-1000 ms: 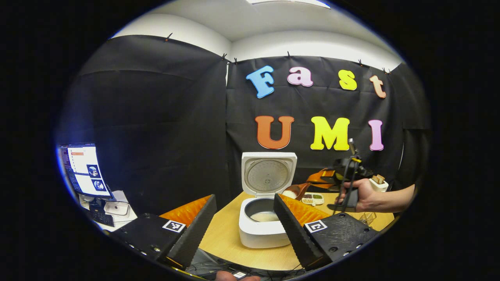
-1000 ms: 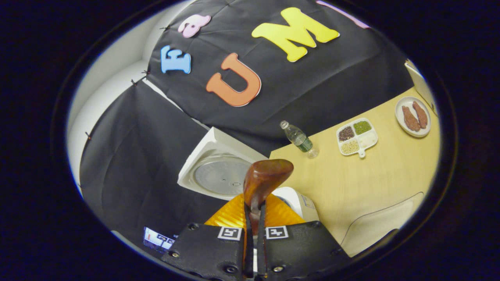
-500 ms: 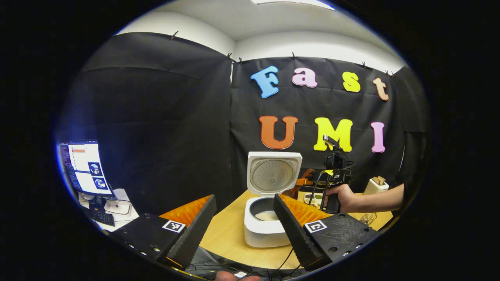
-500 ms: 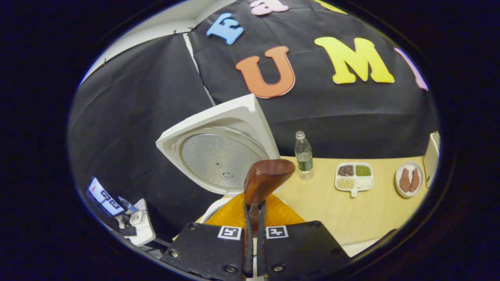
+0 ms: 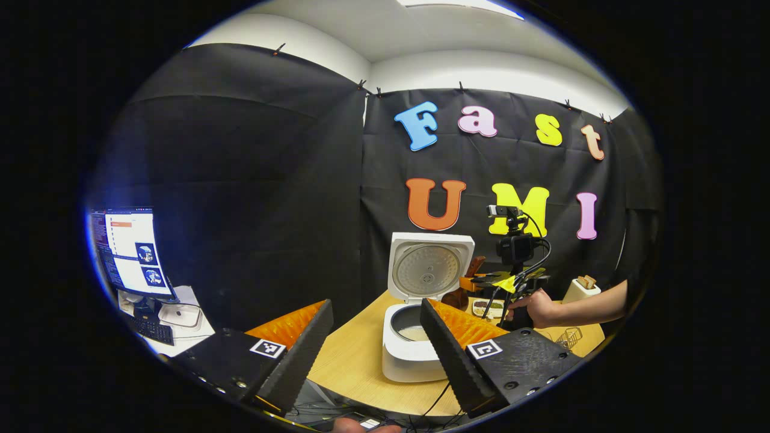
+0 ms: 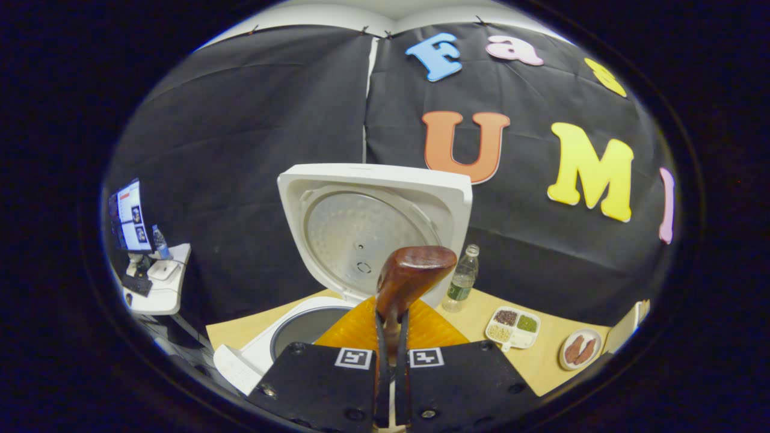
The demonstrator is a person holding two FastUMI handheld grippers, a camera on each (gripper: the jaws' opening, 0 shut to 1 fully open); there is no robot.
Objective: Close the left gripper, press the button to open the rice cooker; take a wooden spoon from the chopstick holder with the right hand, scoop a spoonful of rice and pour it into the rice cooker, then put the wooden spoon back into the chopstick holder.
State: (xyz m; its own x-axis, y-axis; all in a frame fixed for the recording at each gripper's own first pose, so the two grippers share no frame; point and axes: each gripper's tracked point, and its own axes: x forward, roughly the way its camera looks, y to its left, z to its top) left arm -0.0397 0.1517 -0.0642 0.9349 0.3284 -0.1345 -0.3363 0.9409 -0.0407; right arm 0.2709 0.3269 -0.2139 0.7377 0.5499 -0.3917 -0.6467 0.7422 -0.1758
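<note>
Glossy brown wooden spoon [image 6: 415, 273]; white plastic rice cooker [image 6: 373, 222], dimpled metal inner lid.

Wooden table [image 6: 541, 367], light finish. On it we count: white rice cooker [image 5: 409, 361], lid raised; clear water bottle [image 6: 462, 284]; four-part dish of grains [image 6: 513, 328]; plate with two brown pieces [image 6: 579, 349]; wire basket [image 5: 568, 337] near the edge.

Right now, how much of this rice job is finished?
The rice cooker stands open, lid up, with rice in its pot, so the button press and seemingly the pour are done. The right gripper is shut on the wooden spoon, whose bowl looks empty. The left gripper is open. Left: returning the spoon to the chopstick holder.
</note>
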